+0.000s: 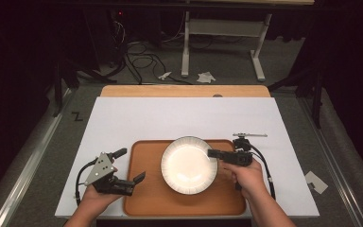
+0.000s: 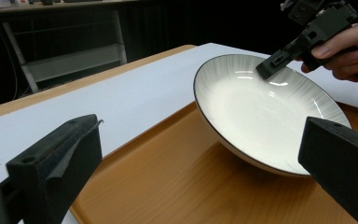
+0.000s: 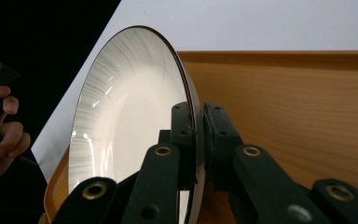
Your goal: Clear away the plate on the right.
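on tray (image 1: 142, 201) | right gripper (image 3: 196, 122) fingers clamp plate (image 3: 130, 107) rim | left gripper (image 1: 131, 165) fingers apart

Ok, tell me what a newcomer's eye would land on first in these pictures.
First the white plate with its dark streaked rim, sitting on the wooden tray at the near edge of the white-covered table. Next, the right gripper pinching the plate's right rim, one jaw on each side. The left gripper waits open beside the tray's left edge.
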Demonstrator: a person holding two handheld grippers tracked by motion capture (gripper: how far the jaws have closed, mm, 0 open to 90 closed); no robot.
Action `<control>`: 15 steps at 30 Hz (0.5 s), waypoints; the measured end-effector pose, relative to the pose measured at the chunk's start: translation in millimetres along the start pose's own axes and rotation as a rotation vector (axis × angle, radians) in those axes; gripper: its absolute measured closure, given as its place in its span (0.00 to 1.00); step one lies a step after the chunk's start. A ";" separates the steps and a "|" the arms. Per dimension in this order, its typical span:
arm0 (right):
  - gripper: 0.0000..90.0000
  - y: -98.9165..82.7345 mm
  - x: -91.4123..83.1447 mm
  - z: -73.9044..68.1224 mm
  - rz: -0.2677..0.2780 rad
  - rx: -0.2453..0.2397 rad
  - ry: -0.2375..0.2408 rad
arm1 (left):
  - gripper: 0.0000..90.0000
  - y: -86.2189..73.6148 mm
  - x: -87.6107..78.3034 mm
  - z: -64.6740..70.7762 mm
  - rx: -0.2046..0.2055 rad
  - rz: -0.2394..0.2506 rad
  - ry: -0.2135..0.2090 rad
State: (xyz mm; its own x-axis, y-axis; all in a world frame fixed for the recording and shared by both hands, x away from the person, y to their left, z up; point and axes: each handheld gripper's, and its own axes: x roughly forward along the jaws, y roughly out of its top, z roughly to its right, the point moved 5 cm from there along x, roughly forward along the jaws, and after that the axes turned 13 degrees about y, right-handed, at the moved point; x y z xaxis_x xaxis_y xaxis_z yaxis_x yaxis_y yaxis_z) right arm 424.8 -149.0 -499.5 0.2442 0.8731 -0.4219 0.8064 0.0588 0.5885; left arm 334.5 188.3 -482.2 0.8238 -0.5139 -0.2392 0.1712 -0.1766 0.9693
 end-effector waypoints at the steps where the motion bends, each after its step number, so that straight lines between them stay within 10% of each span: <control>1: 0.94 -0.9 1.3 0.0 -0.007 0.001 -0.002 | 0.00 0.0 0.0 0.0 0.000 0.000 0.000; 15: 0.94 -11.1 18.7 3.5 -0.080 0.013 -0.007 | 0.00 0.0 0.0 0.0 -0.001 0.000 -0.001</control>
State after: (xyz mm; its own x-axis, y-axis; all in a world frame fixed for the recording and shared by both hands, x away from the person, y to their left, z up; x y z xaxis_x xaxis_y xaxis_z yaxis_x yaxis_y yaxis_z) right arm 422.3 -135.0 -516.3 0.1829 0.8625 -0.4719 0.8301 0.1217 0.5442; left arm 334.6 188.3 -482.2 0.8234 -0.5147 -0.2391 0.1717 -0.1755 0.9694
